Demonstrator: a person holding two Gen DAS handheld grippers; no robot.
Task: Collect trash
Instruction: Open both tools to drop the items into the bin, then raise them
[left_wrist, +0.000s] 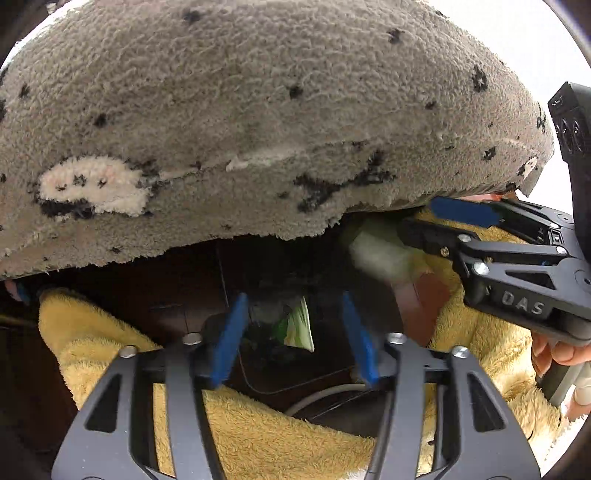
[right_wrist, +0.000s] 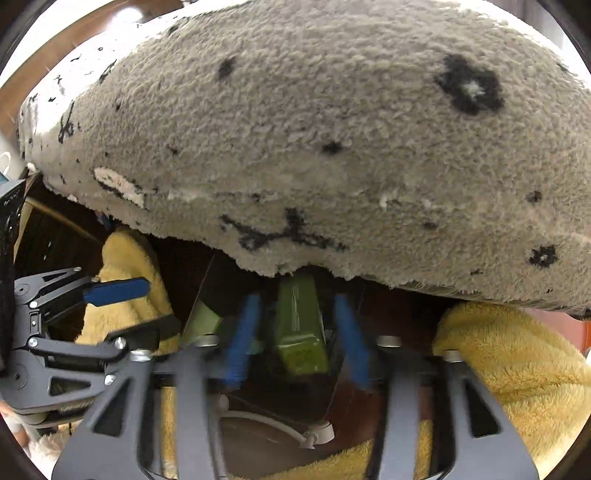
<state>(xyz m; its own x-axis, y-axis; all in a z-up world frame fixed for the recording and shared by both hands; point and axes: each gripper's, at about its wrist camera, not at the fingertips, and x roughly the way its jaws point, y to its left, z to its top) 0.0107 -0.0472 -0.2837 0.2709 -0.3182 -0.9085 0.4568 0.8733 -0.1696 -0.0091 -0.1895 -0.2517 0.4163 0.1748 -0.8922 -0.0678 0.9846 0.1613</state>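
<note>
In the right wrist view my right gripper is open, and a green packet sits between its blue pads with a gap on either side. It points down into a dark hollow ringed by yellow fluffy cloth. My left gripper shows at the left of that view. In the left wrist view my left gripper is open over the same hollow, with a small green and white wrapper below, between its pads and untouched. My right gripper enters from the right, with a blurred pale green packet just beneath it.
A thick grey fleecy blanket with black spots overhangs the hollow and fills the upper half of both views. The yellow cloth wraps the near side. A grey cable lies in the dark bottom. A hand holds the right gripper.
</note>
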